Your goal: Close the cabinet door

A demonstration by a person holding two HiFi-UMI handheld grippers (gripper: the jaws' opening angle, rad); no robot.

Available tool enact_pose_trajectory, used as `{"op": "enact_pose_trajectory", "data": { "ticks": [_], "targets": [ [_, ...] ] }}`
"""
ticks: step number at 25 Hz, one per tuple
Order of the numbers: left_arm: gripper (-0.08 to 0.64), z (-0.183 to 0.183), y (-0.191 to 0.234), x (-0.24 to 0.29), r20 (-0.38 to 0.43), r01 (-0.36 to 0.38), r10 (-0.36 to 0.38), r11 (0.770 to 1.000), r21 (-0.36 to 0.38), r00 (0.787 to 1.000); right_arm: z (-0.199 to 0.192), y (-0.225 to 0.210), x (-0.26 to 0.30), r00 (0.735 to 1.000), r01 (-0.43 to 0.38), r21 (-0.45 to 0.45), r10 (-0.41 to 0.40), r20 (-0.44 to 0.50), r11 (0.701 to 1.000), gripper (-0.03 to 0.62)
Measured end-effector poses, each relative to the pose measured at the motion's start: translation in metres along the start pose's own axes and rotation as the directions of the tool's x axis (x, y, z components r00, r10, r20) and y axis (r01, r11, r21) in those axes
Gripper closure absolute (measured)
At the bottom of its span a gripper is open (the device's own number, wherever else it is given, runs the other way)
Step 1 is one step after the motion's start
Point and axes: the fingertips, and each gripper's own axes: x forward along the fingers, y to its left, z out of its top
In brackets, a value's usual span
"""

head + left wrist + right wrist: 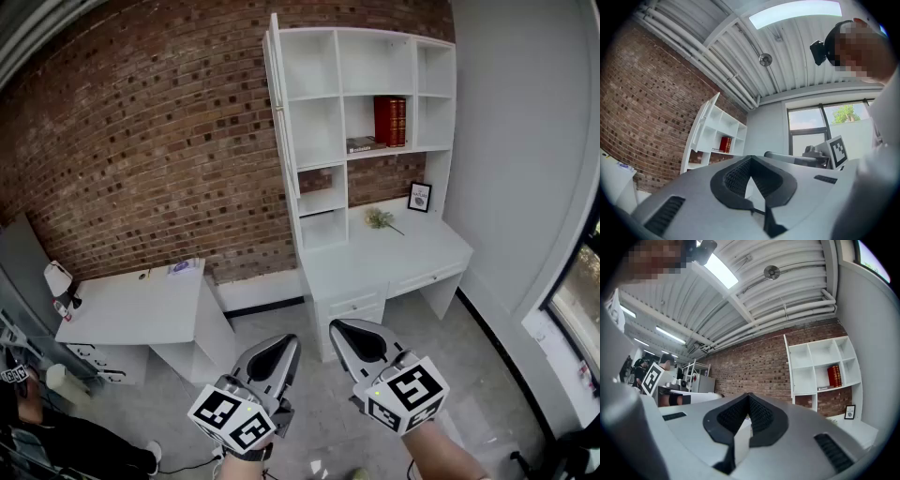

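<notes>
The jaws of the left gripper (pixel 292 340) are pressed together at the tips with nothing between them, and those of the right gripper (pixel 335 324) are likewise clenched on nothing. Both are held side by side before the desk (pixel 412 255), well apart from it. The cabinet door (pixel 280 111) is seen swung open, edge-on, at the left side of the white shelf unit (pixel 339 90), which is set against the brick wall (pixel 141 141) with red books (pixel 390 121) on a middle shelf.
</notes>
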Motion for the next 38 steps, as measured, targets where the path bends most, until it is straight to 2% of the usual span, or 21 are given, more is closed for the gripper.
{"op": "enact_pose_trajectory", "data": {
  "ticks": [12, 16, 23, 28, 35, 38],
  "targets": [
    [0.55, 0.002, -0.001, 0.011, 0.007, -0.017, 0.017, 1.0, 0.011, 1.0, -0.004, -0.011, -0.001, 1.0, -0.013, -0.009, 0.013, -0.01, 1.0, 0.575],
    [0.549, 0.003, -0.001, 0.013, 0.011, -0.019, 0.019, 1.0, 0.009, 1.0, -0.002, -0.009, -0.002, 0.999, -0.036, 0.026, 0.036, 0.011, 0.999, 0.575],
    [0.551, 0.005, 0.0, 0.016, 0.016, -0.034, 0.034, 0.999, 0.012, 0.999, 0.006, -0.017, -0.011, 0.999, -0.02, 0.066, 0.018, 0.045, 0.998, 0.575],
    [0.549, -0.002, -0.002, 0.028, 0.023, -0.041, 0.041, 0.999, -0.002, 0.999, -0.003, -0.03, -0.023, 0.998, -0.025, 0.114, 0.019, 0.055, 0.993, 0.575],
    [0.549, -0.012, -0.013, 0.043, 0.025, -0.052, 0.053, 0.999, -0.011, 0.998, -0.012, -0.05, -0.034, 0.999, -0.016, 0.083, 0.014, 0.032, 0.996, 0.574],
    [0.549, -0.014, -0.013, 0.049, 0.023, -0.06, 0.061, 0.998, -0.014, 0.998, -0.012, -0.054, -0.032, 0.999, -0.04, 0.08, 0.037, 0.038, 0.996, 0.574]
  ]
}}
